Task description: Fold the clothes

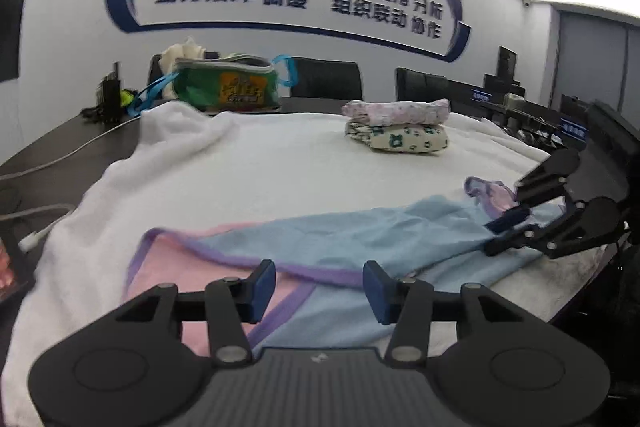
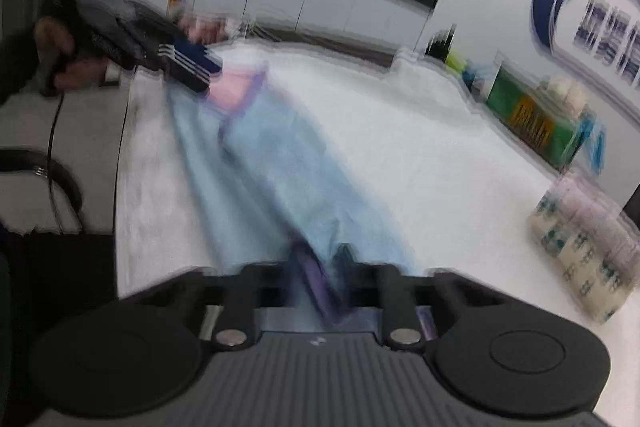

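Note:
A light blue garment [image 1: 360, 239] with a pink panel and purple trim lies stretched across the white towel [image 1: 260, 163]. In the left wrist view my left gripper [image 1: 320, 291] stands open just above the pink, purple-edged end, pinching nothing. My right gripper [image 1: 500, 231] at the far right is shut on the garment's other end. The blurred right wrist view shows purple-trimmed cloth [image 2: 316, 279] bunched between the right gripper [image 2: 324, 263] and its jaws close together. There the blue garment [image 2: 280, 167] runs away to my left gripper [image 2: 204, 71], held by a hand [image 2: 68, 63].
Two folded clothes [image 1: 396, 125] are stacked at the towel's far right, also seen as a folded stack [image 2: 584, 247]. A green bag [image 1: 228, 87] with blue handles stands at the back. Dark table [image 1: 80, 139] with a white cable lies left. Black chairs [image 1: 324, 79] line the wall.

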